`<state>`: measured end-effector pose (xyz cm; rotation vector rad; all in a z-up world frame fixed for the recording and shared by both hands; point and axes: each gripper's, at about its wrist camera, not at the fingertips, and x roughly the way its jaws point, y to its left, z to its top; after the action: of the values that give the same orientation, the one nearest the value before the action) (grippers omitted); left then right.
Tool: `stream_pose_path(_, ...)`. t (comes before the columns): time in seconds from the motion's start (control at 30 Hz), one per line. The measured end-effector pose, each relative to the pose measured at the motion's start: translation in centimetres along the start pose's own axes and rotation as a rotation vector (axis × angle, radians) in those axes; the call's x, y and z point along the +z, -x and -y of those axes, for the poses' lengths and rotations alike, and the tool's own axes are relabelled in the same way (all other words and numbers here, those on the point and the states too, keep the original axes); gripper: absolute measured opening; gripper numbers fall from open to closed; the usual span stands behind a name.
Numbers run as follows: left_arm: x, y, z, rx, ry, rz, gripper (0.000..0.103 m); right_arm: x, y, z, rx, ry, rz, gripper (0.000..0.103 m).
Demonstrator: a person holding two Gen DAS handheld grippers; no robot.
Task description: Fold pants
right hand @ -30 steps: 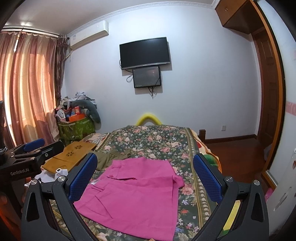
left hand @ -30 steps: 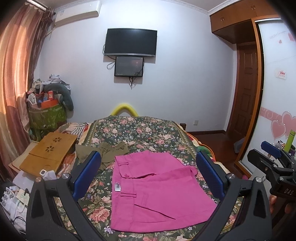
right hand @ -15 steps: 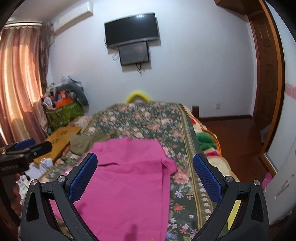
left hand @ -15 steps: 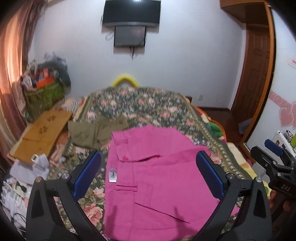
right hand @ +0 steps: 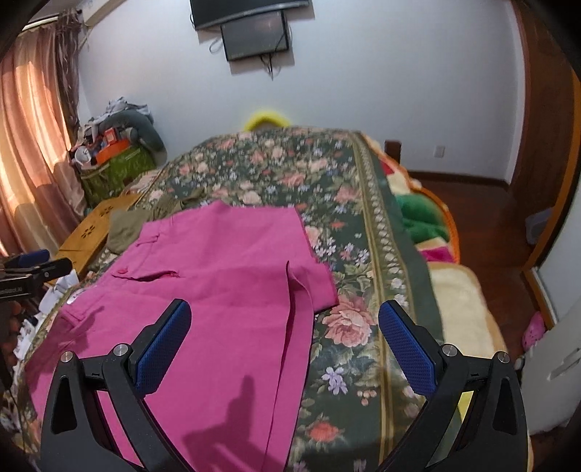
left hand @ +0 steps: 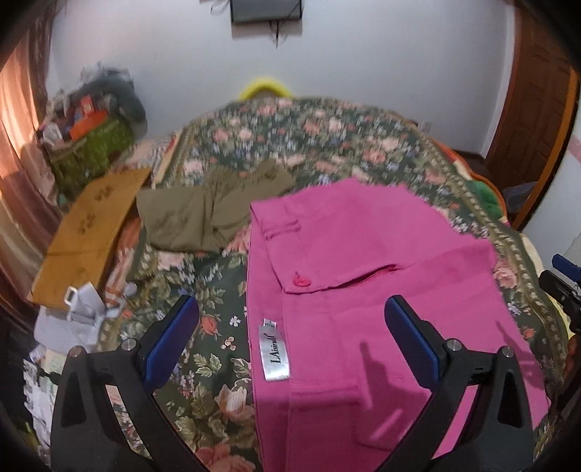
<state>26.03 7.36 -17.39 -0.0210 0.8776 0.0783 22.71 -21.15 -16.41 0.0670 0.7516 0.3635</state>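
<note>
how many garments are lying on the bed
2: pink pants spread flat nearest the claws, and an olive garment crumpled beyond them toward the bed's left edge. More may be hidden.

My left camera looks down my left gripper [left hand: 290, 336], close over the waistband side of the pink pants [left hand: 381, 290], facing the far wall; my right one sits by the pants' other edge [right hand: 218, 290], same direction; both catch the floral bedspread [left hand: 326, 138], the olive clothes [left hand: 203, 214] and the wall screen [right hand: 256, 34].
</note>
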Motion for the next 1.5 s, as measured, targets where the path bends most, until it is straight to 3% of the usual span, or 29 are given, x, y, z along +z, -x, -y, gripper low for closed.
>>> stream_pose_path(0.03,0.1,-0.8,-0.3,-0.004,0.005,-0.022,0.103,0.1,-0.3,0.2,0.008,-0.003,-0.009,0.102)
stream_pose_path(0.17,0.0,-3.0,0.0,0.047,-0.070,-0.063,0.097,0.9,-2.2,0.3,0.042,0.038,-0.071,0.084)
stream_pose_path(0.23,0.0,-3.9,0.3,0.045,-0.114,-0.089,0.093,1.0,-3.0,0.4,0.046,0.058,-0.095,0.081)
stream_pose_path(0.33,0.2,-5.1,0.0,-0.022,-0.102,-0.146,0.079,1.4,-4.2,0.7,0.067,0.069,-0.121,0.071)
stream_pose_path(0.67,0.4,-8.1,-0.4,-0.114,-0.074,-0.292,0.023,2.8,-7.9,1.7,0.119,0.054,-0.189,0.049)
stream_pose_path(0.9,0.0,-9.4,-1.0,-0.183,-0.047,-0.353,0.020,2.5,-10.3,1.8,0.168,0.028,-0.238,0.028)
stream_pose_path(1.03,-0.1,-9.9,-1.3,-0.211,-0.040,-0.371,0.020,2.1,-11.2,1.7,0.200,0.016,-0.271,0.010)
stream_pose_path(1.1,-0.1,-9.9,-1.3,-0.185,-0.051,-0.361,0.012,2.1,-11.3,1.5,0.198,0.023,-0.274,0.006)
stream_pose_path(1.33,-0.7,-9.7,-0.5,-0.094,-0.120,-0.322,0.013,2.3,-10.9,1.0,0.135,0.082,-0.237,0.005)
stream_pose_path(1.5,-0.9,-9.8,-0.8,-0.087,-0.115,-0.319,0.013,2.5,-11.0,1.1,0.102,0.095,-0.233,0.003)
